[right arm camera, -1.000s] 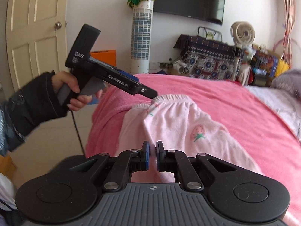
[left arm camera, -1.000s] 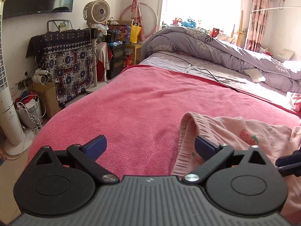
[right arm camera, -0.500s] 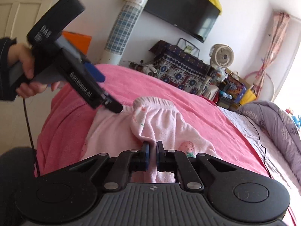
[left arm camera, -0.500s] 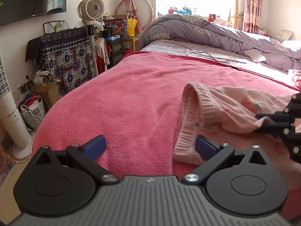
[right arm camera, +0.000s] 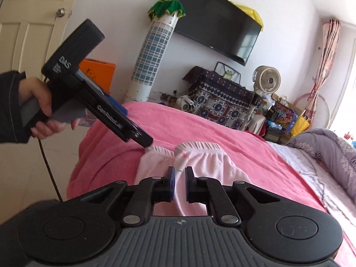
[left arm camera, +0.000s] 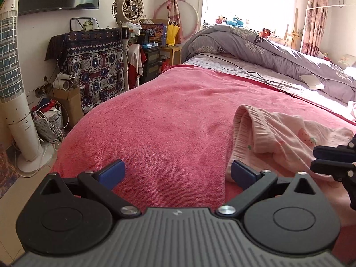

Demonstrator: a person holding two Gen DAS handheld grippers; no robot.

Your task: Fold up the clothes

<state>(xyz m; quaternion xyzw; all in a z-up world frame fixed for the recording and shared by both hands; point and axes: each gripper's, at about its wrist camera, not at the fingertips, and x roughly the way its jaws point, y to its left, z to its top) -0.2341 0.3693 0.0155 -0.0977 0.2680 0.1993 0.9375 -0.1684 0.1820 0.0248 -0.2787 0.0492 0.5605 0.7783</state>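
Bedroom, bed with pink blanket [left arm camera: 173, 120] filling most of both views. Left gripper [left arm camera: 176, 173] open wide, nothing between jaws, hovering over bare blanket; its right finger [left arm camera: 241, 173] sits just at the hem of the pink strawberry-print garment [left arm camera: 273, 138]. Garment lies ahead-right of it, partly folded over, elastic band toward the bed edge. Right gripper [right arm camera: 179, 183] nearly closed, jaws have just been opening slightly, pink fabric in the narrow gap; cannot tell if pads still press it. Beyond left gripper: open blanket, then grey duvet [left arm camera: 267, 51] and black cable [left arm camera: 255, 72]. Off bed edge to the left: tower fan [left arm camera: 13, 89], wicker basket [left arm camera: 47, 122] holding cords, patterned cloth-covered unit [left arm camera: 93, 66], pedestal fan [left arm camera: 128, 6].
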